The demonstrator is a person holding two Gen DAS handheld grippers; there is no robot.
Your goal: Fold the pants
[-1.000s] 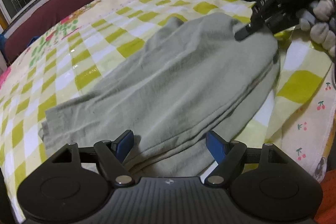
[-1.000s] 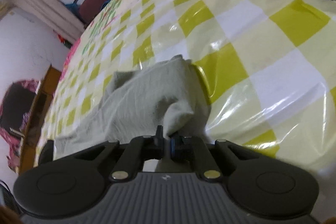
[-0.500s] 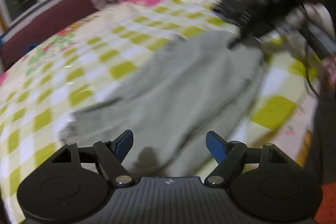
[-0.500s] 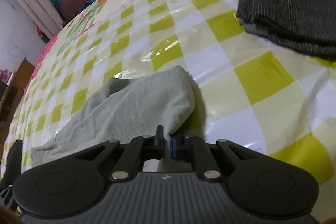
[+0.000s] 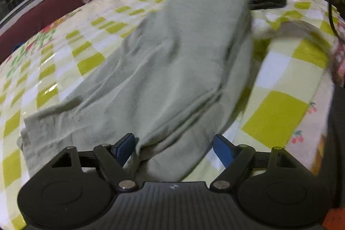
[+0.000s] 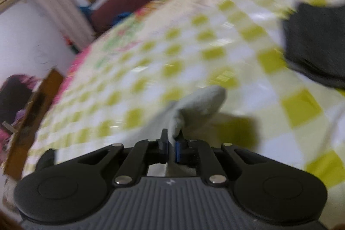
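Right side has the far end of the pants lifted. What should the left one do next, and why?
Probably close the left gripper on the near fold of the grey-green pants: its jaws stand open around that bunched edge, while the right gripper pinches the far end raised.

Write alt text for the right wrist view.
The right gripper is shut on a bunched corner of the pale green pants, holding it above a bed covered in a yellow-and-white checked sheet. A folded dark garment lies at the right edge; the picture is blurred.
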